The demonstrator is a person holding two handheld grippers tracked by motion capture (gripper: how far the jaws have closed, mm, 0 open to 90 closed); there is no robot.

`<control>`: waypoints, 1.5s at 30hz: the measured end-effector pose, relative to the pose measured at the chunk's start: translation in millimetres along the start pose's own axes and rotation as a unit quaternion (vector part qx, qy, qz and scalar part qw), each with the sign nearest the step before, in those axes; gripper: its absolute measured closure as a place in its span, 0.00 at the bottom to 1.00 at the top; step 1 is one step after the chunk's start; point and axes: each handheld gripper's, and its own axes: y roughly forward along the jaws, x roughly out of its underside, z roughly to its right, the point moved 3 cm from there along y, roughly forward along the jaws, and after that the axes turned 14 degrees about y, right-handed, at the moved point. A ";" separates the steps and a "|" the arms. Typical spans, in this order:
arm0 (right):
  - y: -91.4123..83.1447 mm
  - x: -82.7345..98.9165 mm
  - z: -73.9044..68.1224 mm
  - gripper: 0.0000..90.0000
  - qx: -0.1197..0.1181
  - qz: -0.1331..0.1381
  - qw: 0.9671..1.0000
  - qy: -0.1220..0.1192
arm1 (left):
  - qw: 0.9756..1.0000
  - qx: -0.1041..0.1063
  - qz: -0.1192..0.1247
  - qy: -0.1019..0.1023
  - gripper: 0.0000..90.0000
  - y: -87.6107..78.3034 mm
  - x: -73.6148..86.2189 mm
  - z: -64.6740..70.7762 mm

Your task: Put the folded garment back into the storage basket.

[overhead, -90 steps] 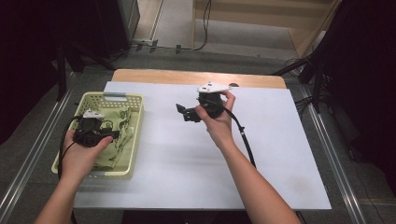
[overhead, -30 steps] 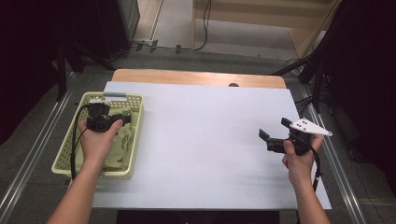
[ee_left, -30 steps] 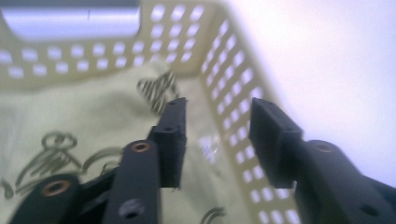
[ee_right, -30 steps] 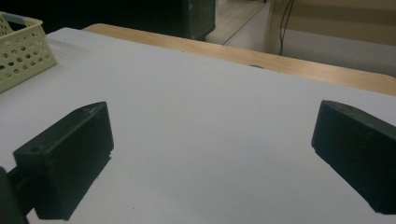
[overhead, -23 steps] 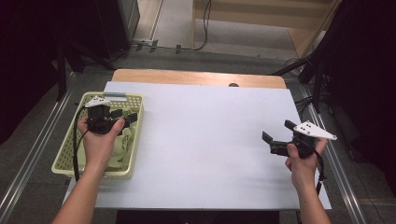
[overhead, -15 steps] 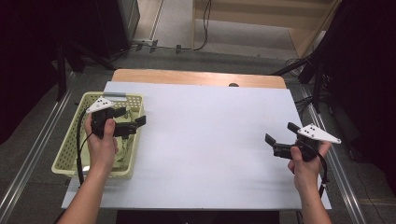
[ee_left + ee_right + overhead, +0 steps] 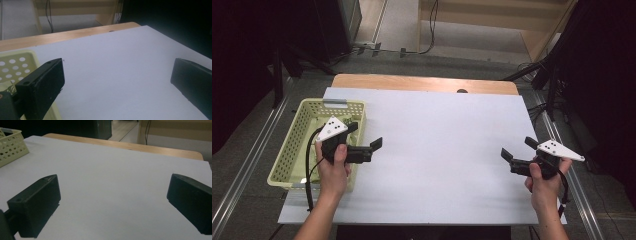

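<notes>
A pale yellow perforated basket [image 7: 332,103] stands at the table's left edge, and its corner shows in the left gripper view [image 7: 15,62] and the right gripper view [image 7: 10,142]. My left gripper [image 7: 365,136] hovers at the basket's right rim and points right over the white sheet. Its jaws have just been opening and stand wide [image 7: 117,72] with nothing between them. Near the sheet's right edge my right gripper [image 7: 518,148] points left, open and empty [image 7: 112,185].
A white sheet [image 7: 437,150] covers most of the table. A bare wooden strip [image 7: 422,82] with a small dark hole [image 7: 461,91] runs along the far edge. Metal rails and dark floor flank both sides.
My left hand has moved right from over the basket to its right rim, and its jaws have opened wide. The right hand went from the table's middle to the right edge.
</notes>
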 end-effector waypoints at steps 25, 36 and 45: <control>-23.1 32.1 4.4 0.00 0.003 -0.008 1.000 0.004 | 0.999 0.026 0.029 0.027 0.00 -6.6 33.2 65.9; -20.4 40.0 2.2 0.00 -0.004 -0.013 1.000 0.008 | 0.999 0.021 0.019 0.023 0.00 -4.3 45.8 63.5; -21.2 40.0 0.1 0.00 -0.009 -0.015 1.000 0.003 | 0.999 0.021 0.018 0.023 0.00 -1.8 50.3 64.5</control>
